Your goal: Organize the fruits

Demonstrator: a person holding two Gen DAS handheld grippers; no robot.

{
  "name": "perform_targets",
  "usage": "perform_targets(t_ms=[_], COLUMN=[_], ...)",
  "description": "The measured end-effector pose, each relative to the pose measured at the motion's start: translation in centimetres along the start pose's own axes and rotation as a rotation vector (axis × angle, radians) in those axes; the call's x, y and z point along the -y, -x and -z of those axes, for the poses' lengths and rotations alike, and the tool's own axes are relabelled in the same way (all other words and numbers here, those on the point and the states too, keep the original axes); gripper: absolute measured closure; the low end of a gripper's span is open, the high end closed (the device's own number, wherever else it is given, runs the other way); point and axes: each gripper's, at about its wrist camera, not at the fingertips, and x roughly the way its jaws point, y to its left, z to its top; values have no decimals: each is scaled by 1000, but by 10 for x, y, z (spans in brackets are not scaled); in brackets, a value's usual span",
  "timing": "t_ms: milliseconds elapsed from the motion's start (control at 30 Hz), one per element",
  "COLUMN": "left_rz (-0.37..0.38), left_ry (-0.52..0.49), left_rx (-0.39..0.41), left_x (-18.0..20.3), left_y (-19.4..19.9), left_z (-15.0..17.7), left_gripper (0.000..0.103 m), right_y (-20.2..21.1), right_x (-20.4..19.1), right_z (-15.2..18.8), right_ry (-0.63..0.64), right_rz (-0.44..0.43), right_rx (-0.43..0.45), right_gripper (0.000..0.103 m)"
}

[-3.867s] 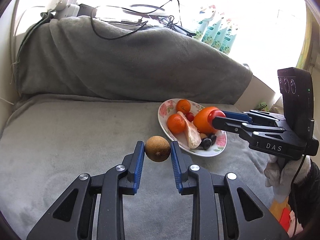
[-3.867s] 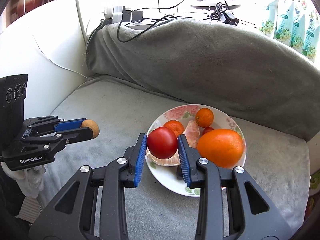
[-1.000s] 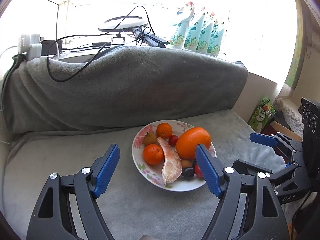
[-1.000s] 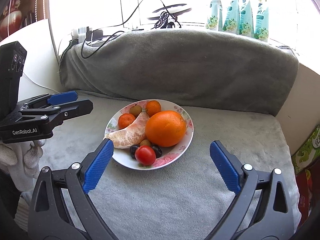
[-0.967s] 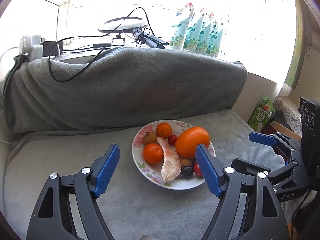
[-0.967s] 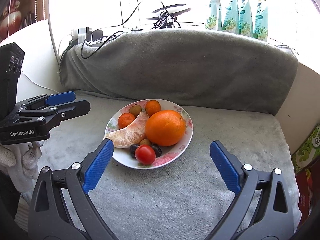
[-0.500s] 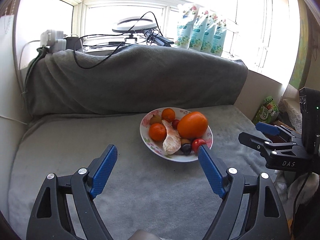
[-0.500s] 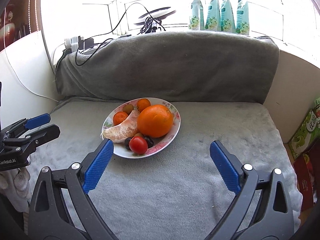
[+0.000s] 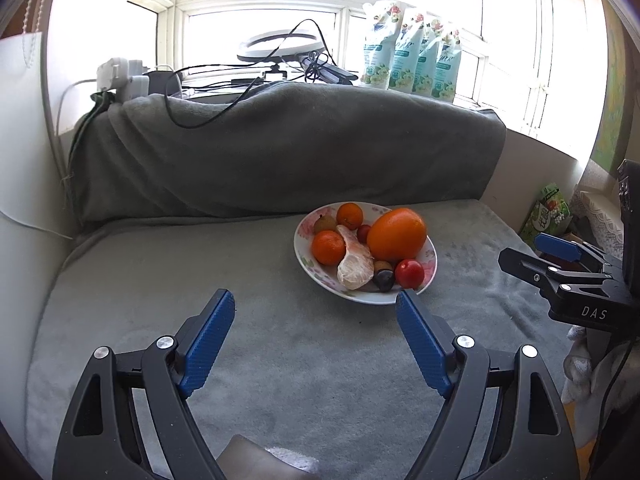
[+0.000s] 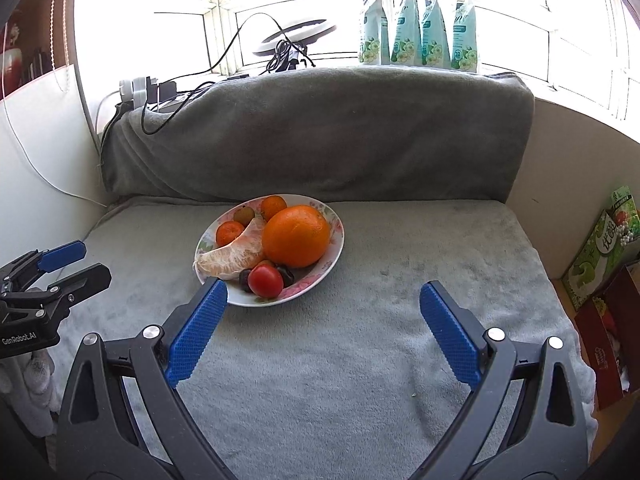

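Observation:
A floral plate (image 9: 430, 264) (image 10: 334, 256) sits on the grey blanket. It holds a big orange (image 9: 397, 234) (image 10: 297, 235), two small mandarins (image 9: 328, 247), a peeled pomelo segment (image 9: 355, 264) (image 10: 232, 258), a red tomato (image 9: 409, 274) (image 10: 265, 281), a brown longan (image 9: 325, 223), and dark grapes (image 9: 384, 280). My left gripper (image 9: 316, 308) is open and empty, well short of the plate. My right gripper (image 10: 324, 296) is open and empty, also back from the plate. Each gripper shows at the edge of the other's view.
A rolled grey blanket (image 9: 280, 148) forms a back wall. Cables, a power strip (image 9: 124, 76) and a ring light (image 9: 276, 46) lie behind it, with refill pouches (image 9: 412, 64) on the sill. Cartons (image 10: 604, 248) stand at the right, off the blanket's edge.
Both grippers have drawn back and away from the plate, which now looks smaller and farther. The longan and tomato held earlier now lie on the plate. Both stay wide open.

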Motion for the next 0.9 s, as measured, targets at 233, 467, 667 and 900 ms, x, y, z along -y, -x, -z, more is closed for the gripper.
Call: perform_targets(t_ms=[233, 467, 667, 900], left_rz=[-12, -4, -4, 6], left_ry=[-2, 2, -2, 1], left_rx=[6, 12, 13, 13], left_x=[-1, -3, -3, -3], left_y=[4, 9, 10, 11], left_z=[0, 0, 1, 0], left_gripper=[20, 20, 20, 20], right_y=[-1, -1, -2, -4], right_x=[-4, -6, -5, -5], right_z=[0, 1, 0, 0], right_ry=[15, 16, 6, 12], right_rz=[3, 4, 0, -1], right_rx=[0, -1, -3, -8], right_gripper=[4, 4, 4, 4])
